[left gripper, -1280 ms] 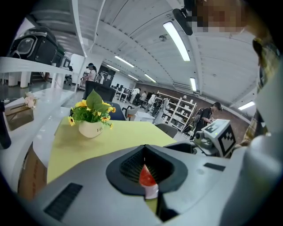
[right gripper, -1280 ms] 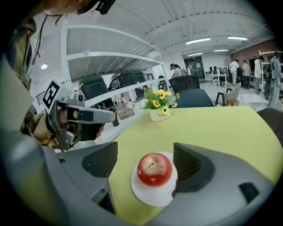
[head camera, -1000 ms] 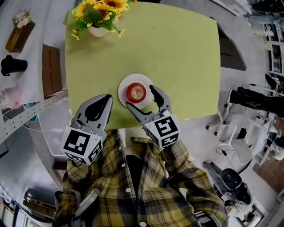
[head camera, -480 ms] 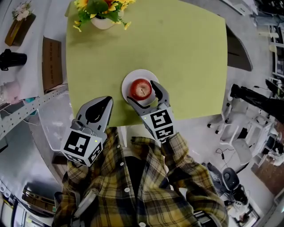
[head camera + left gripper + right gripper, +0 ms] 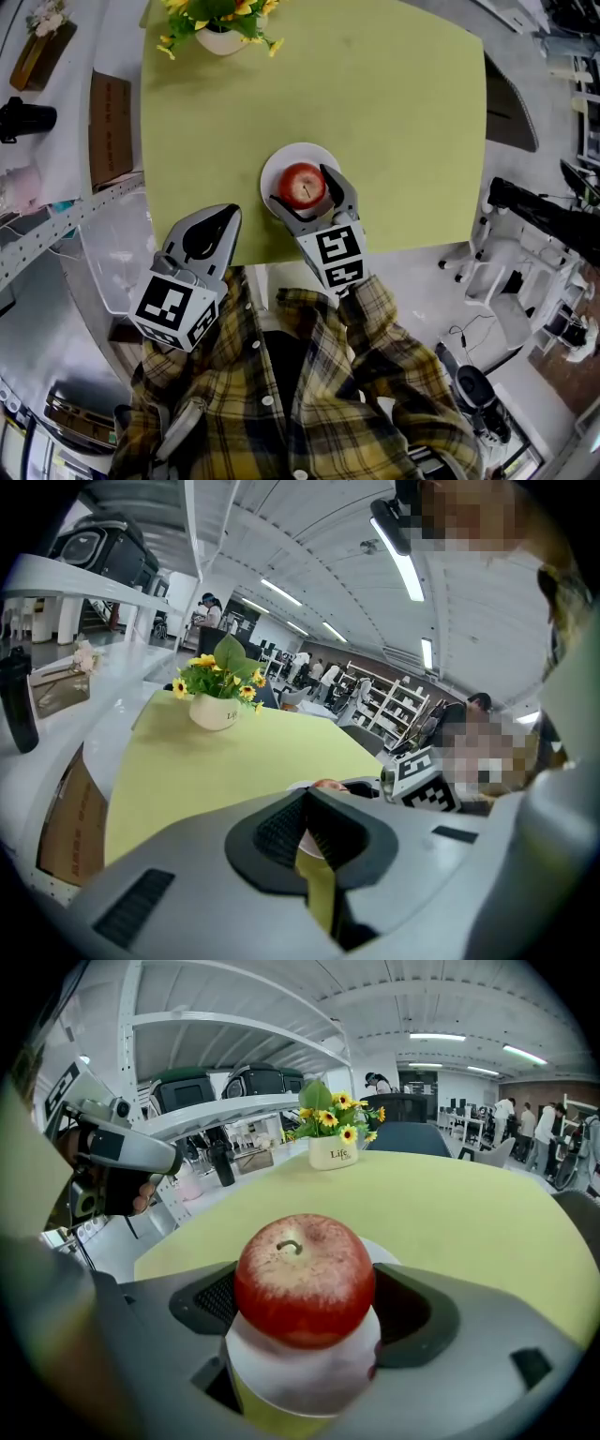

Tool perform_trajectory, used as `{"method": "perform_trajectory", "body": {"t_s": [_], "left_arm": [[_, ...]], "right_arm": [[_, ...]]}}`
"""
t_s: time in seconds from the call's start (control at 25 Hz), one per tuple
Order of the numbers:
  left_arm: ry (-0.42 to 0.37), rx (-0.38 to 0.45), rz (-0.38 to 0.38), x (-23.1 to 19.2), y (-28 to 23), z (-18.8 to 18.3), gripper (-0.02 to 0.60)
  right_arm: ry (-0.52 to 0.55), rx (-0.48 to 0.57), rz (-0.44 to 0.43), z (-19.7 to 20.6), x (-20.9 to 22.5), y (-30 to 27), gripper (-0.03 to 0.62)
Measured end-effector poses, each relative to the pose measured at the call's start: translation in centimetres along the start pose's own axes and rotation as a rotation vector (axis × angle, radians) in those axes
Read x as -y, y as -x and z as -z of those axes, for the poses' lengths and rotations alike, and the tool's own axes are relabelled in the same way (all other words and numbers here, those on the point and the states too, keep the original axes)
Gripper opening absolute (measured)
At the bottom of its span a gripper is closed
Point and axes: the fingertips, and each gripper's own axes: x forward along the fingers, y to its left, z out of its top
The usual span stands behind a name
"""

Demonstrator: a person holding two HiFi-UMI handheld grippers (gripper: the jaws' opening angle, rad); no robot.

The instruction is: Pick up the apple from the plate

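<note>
A person in a yellow-and-black plaid shirt [image 5: 300, 403] holds a grey two-jaw gripper in each hand at the 6 o'clock edge of a square yellow-green table [image 5: 394, 103].

The left gripper [image 5: 228, 212] hangs at that edge, at about 8 o'clock from the plate and apart from it. Its jaws are drawn together with nothing between them; in its own view the dark pads meet at the tips.

The right gripper [image 5: 300, 186] reaches from 6 o'clock over the near rim of a small round white plate [image 5: 286, 157]. Its jaws are closed narrowly onto a red apple [image 5: 302, 184]. In the right gripper view, one dark pad presses each flank of the fruit, at 9 and 3 o'clock. The apple sits stem-up on the plate, its pale speckled top facing the camera. The white dish shows beneath it, between the jaws. The plate lies close to the table's 6 o'clock edge, a little left of the middle.

A flat brown cardboard box [image 5: 108, 141] lies off the table on a white shelf, at roughly 10 o'clock from the plate. A black cylindrical flask [image 5: 26, 120] lies beyond it on the same side.

At 11 o'clock, at the table's far left corner and well apart from the plate, stands a white pot of yellow sunflowers [image 5: 217, 37].
</note>
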Motion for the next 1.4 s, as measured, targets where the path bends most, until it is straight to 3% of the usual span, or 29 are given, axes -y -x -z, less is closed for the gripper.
{"method": "perform_trajectory", "body": {"t_s": [0.92,1.4], "left_arm": [[0.005,0.001,0.001,-0.1,-0.2,0.0,0.008],[-0.037,0.066,0.027,1.1,0.0,-3.9,0.008]], "right_arm": [[-0.007,-0.029,0.009,0.1,0.1,-0.2,0.403],[-0.044,0.048,0.007,-3.8,0.8,3.4,0.403]]}}
